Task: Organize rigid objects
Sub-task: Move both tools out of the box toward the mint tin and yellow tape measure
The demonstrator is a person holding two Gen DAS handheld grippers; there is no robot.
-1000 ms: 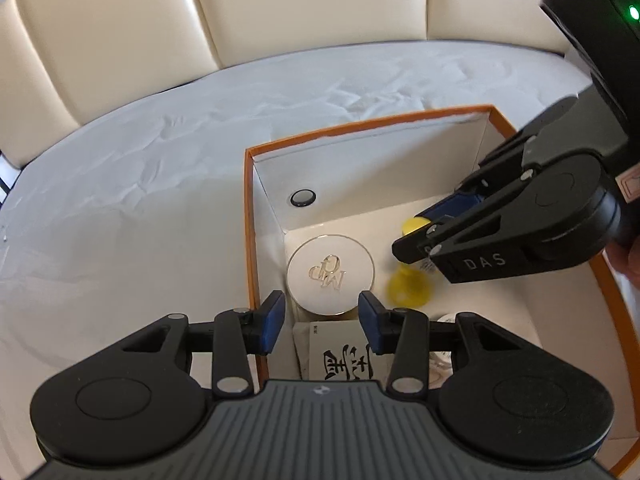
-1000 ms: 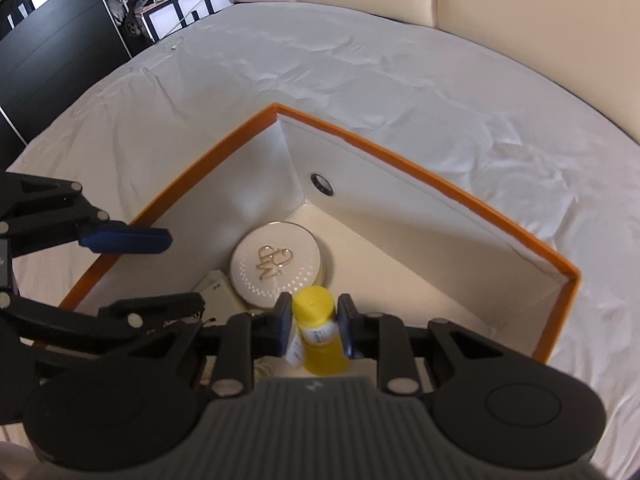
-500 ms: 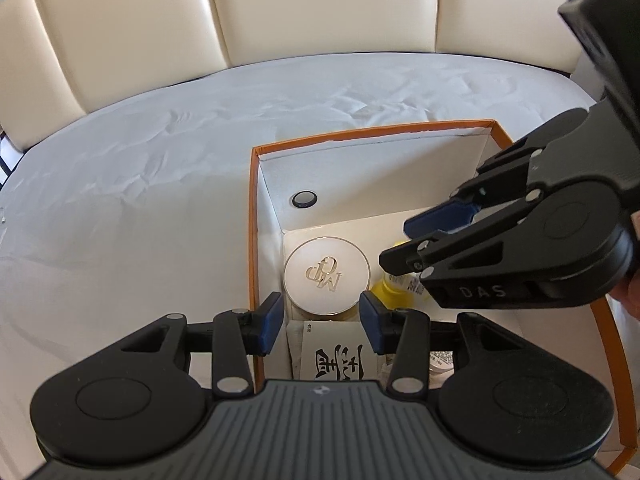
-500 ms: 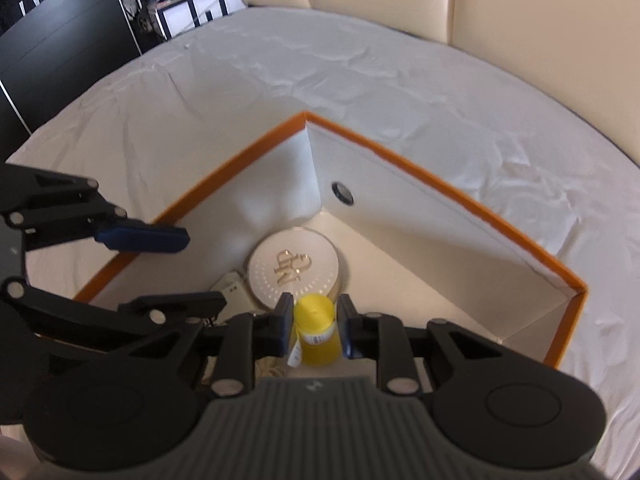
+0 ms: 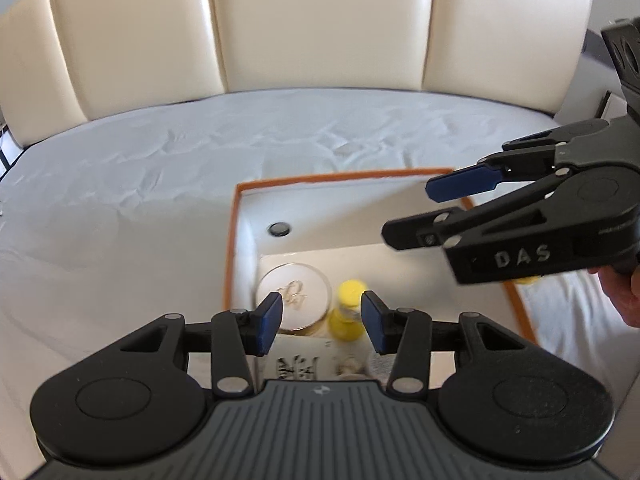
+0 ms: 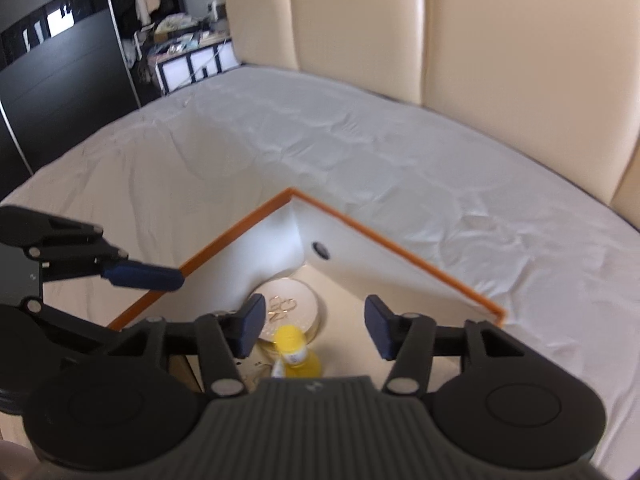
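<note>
cream padded leather panels back a bed spread with a wrinkled white sheet, and in the right wrist view a black wardrobe and a cluttered shelf stand off to the left. on the sheet sits an open white cardboard box with an orange rim, a small dark round eyelet set in its far inner wall.

inside the box, near the far left corner, lies a round white compact with a gold monogram on its lid. just beside it stands a small yellow plastic bottle with a yellow cap, free on the box floor and slightly blurred. nearer the camera a white packet printed with black characters lies flat, partly hidden by the gripper body.

the right gripper hangs above the bottle with its jaws spread, having just been opening; the blue pads stand clear on either side of the bottle and nothing is pinched. the left gripper hovers over the near left part of the box, jaws also apart and empty, having opened a little further. a bit of a hand shows at the right edge of the left wrist view, behind the right gripper.
</note>
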